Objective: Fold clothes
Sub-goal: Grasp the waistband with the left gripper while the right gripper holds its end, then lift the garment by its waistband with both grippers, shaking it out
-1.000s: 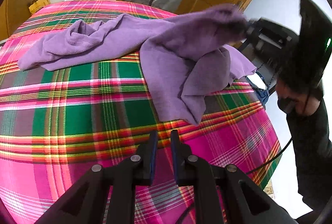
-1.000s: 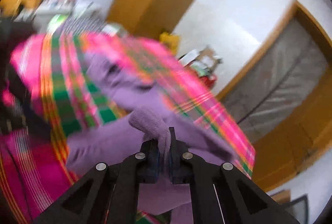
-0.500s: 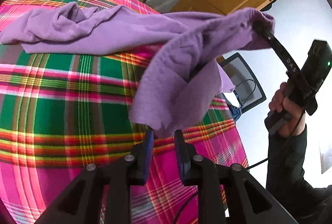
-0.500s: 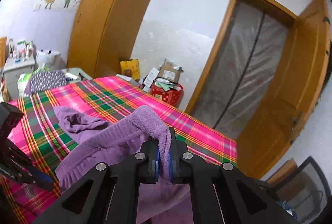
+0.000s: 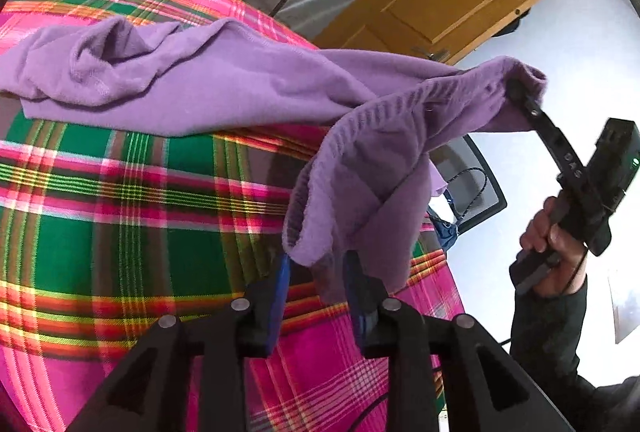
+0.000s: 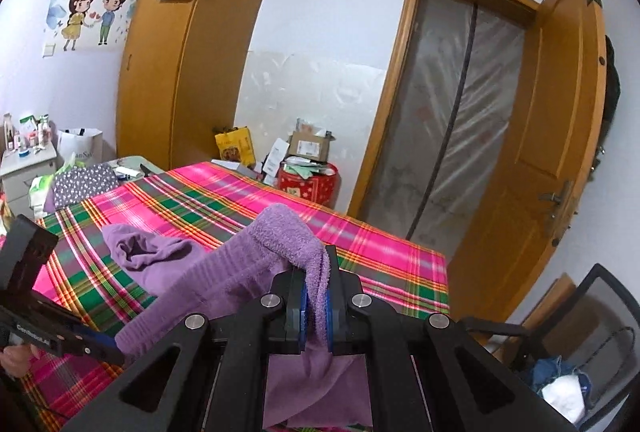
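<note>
While most of the purple garment [image 5: 208,88] lies across the plaid bedspread [image 5: 120,216], one ribbed edge is pinched and lifted by the right gripper [image 6: 316,306], whose jaws are pressed tight on the cloth. A hanging corner is framed by the left gripper [image 5: 316,280], whose jaws have just been opening and are spread, the pads not pressing it.

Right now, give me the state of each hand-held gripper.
Left hand-held gripper: open, jaws just widening, a corner of the purple garment hanging between them.
Right hand-held gripper: shut on the purple garment.
</note>
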The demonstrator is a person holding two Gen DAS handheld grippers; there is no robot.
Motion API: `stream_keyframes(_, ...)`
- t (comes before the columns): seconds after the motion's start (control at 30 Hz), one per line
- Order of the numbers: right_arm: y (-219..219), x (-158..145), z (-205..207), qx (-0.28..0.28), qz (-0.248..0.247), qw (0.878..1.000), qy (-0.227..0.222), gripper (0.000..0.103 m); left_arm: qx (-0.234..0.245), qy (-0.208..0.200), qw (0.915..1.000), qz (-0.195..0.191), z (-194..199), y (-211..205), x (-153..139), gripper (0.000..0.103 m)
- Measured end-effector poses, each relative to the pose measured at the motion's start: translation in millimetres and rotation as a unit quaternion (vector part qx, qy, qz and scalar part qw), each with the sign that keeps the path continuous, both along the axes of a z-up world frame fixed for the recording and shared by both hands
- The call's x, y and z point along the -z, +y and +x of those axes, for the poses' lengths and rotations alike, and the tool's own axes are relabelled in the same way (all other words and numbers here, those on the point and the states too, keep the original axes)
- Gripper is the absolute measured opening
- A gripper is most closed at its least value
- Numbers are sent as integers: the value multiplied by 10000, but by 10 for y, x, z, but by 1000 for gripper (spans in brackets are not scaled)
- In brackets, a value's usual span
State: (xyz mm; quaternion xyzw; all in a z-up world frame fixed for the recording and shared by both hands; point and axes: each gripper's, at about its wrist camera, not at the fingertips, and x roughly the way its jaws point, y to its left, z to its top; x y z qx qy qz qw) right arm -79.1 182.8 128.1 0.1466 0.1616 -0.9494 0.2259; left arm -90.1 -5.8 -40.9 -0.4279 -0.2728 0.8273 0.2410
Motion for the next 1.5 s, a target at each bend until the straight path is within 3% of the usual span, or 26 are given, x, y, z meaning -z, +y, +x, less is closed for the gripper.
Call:
stream_keyframes(0.2,11,30,2,-4,-60,10000,-17,6,-40,-134,9998,128,-69,-6,94,26)
stream_keyframes(0.23,21,28,9,0,-81,10000,-22,6,-48,-129,9998,159,-72,-25,99,14)
stream_keyframes(0.33,38,27,22,17,-136,9999,-38,6,-77,30,9998,164,-50,-70,48,9)
stream_keyframes(0.5,99,9,22,172,-235,9996,-37,6,-169,556,9983,110,65,-118,-267,7)
stream_keyframes(0.7,307,-170,-35,500,-914,9945,-56,6,-303,1372,9901,78,144,-230,-896,7)
stream_keyframes(0.9,557,-608,-18,739,-1403,9870,252,6,-65,2243,9744,106,129,-129,-1616,6)
stream_keyframes(1.07,827,-1287,283,955,-1577,9770,1070,6,345,2960,9542,264,204,157,-2191,6)
stream_keyframes(1.2,1058,-1872,734,1091,-1827,9577,1937,6,511,3478,9350,473,363,254,-2600,6)
stream_keyframes(1.3,1124,-2154,1032,1083,-1907,9445,2446,6,523,3662,9275,534,475,205,-2707,6)
stream_keyframes(1.33,1132,-2219,1102,1073,-1915,9414,2562,6,499,3665,9276,527,503,177,-2699,6)
stream_keyframes(1.5,965,-2097,926,923,-1727,9541,2268,6,181,3271,9436,488,575,-82,-2473,6)
